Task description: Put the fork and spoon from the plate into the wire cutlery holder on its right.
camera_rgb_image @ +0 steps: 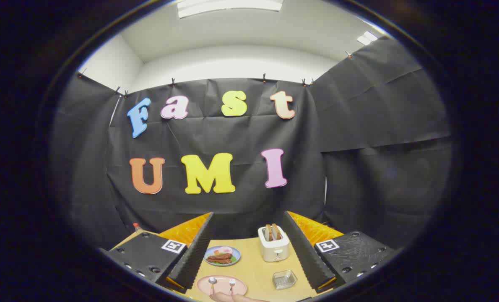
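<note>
My tool (249,256) fingers spread wide, empty. Btwn them, bottom centre: round pink plate (221,285) w/ metal spoon (211,283) and metal fork (231,284), side by side, heads pointing away from me. Small wire cutlery holder (284,279) to its right on wooden worktop (253,268).

The gripper (246,251) is held wide open. Bare tabletop (253,268) is left between pink plate (221,286) and wire cutlery holder (284,279). Farther back, passage is narrowed by toaster (274,245) and food plate (222,256). A hand (232,298) is seen at the plate's near edge.

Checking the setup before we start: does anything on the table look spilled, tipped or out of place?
Nothing stands out. The spoon and fork lie on the pink plate, the wire cutlery holder sits upright to its right, and the toaster stands upright beyond. The gripper has its fingers open above the table.
</note>
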Demonstrator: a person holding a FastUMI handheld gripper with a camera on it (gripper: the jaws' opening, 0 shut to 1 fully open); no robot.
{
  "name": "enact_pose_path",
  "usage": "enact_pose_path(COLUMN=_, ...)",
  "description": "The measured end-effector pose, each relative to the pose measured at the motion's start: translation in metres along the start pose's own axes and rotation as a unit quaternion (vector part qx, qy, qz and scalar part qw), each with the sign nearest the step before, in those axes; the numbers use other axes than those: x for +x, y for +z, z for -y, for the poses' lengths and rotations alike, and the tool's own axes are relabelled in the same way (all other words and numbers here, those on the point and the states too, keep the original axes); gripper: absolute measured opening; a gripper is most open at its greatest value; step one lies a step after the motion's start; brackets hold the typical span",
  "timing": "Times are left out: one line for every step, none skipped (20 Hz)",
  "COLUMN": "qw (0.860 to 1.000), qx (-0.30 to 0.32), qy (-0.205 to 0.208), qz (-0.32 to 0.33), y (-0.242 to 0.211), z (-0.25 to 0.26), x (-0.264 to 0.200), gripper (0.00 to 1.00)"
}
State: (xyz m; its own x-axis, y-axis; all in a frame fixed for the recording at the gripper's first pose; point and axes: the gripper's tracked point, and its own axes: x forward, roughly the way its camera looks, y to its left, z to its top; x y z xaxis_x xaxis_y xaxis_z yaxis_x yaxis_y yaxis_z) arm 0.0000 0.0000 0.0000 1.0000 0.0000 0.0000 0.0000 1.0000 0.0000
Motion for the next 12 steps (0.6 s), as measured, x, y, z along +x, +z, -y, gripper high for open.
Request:
enact_pose_path(qw=1.000, qx=-0.002, qy=0.004, qz=-0.005, y=-0.001, z=-0.001, x=0.002, gripper=0.95)
enact_pose_path(qw=1.000, qx=-0.007, qy=0.007, qz=-0.009, y=-0.003, z=-0.001, x=0.003, gripper=0.95)
enact_pose_path(qw=1.000, qx=-0.015, qy=0.011, qz=-0.012, y=-0.006, z=-0.002, x=0.004, gripper=0.95)
enact_pose_path(qw=1.000, qx=-0.022, qy=0.015, qz=-0.015, y=-0.007, z=-0.004, x=0.005, gripper=0.95)
enact_pose_path(qw=0.999, qx=-0.031, qy=0.020, qz=-0.016, y=-0.009, z=-0.007, x=0.008, gripper=0.95)
enact_pose_path(qw=0.999, qx=-0.034, qy=0.024, qz=-0.018, y=-0.009, z=-0.009, x=0.009, gripper=0.95)
enact_pose_path(qw=0.999, qx=-0.036, qy=0.028, qz=-0.020, y=-0.012, z=-0.011, x=0.011, gripper=0.95)
enact_pose_path(qw=0.999, qx=-0.035, qy=0.031, qz=-0.024, y=-0.013, z=-0.013, x=0.013, gripper=0.95)
enact_pose_path(qw=0.999, qx=-0.032, qy=0.031, qz=-0.027, y=-0.016, z=-0.013, x=0.014, gripper=0.95)
enact_pose_path(qw=0.999, qx=-0.029, qy=0.033, qz=-0.030, y=-0.018, z=-0.014, x=0.015, gripper=0.96)
enact_pose_path(qw=0.998, qx=-0.028, qy=0.034, qz=-0.033, y=-0.023, z=-0.016, x=0.017, gripper=0.96)
enact_pose_path(qw=0.998, qx=-0.029, qy=0.034, qz=-0.036, y=-0.025, z=-0.016, x=0.018, gripper=0.96)
